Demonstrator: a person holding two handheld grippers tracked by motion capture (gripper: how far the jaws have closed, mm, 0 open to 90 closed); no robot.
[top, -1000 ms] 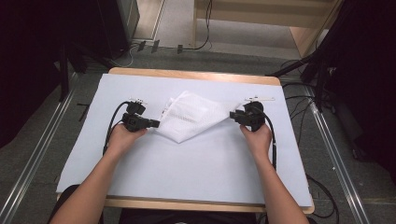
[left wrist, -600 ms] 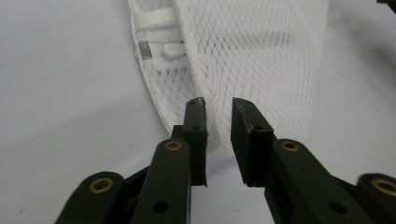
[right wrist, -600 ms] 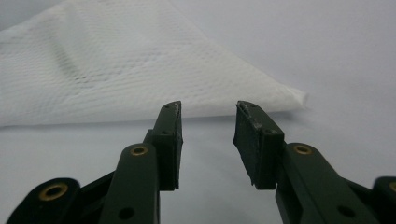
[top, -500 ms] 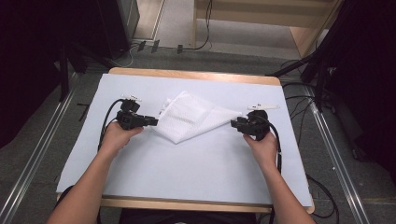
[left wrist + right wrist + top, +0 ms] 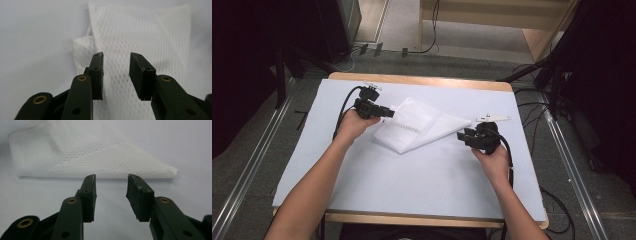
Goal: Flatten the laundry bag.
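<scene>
Folding looks partly done, I judge: the white mesh cloth (image 5: 419, 126) lies doubled over at centre frame on the pale surface (image 5: 412, 180), my left tongs (image 5: 116, 72) spread above it, right tongs (image 5: 111, 195) spread just short of its edge, nothing gripped.

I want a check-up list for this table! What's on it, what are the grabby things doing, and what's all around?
Surface: white sheet over a wooden table.
Job's things: folded white mesh cloth, lying flat.
Clutter: nothing seen.
Grippers: left gripper open, jaws over the cloth's edge; right gripper open, jaws short of the cloth.
Cables: one black cable from the left gripper, another from the right; more on the floor.
Surroundings: grey floor, metal rails, wooden furniture behind.
</scene>
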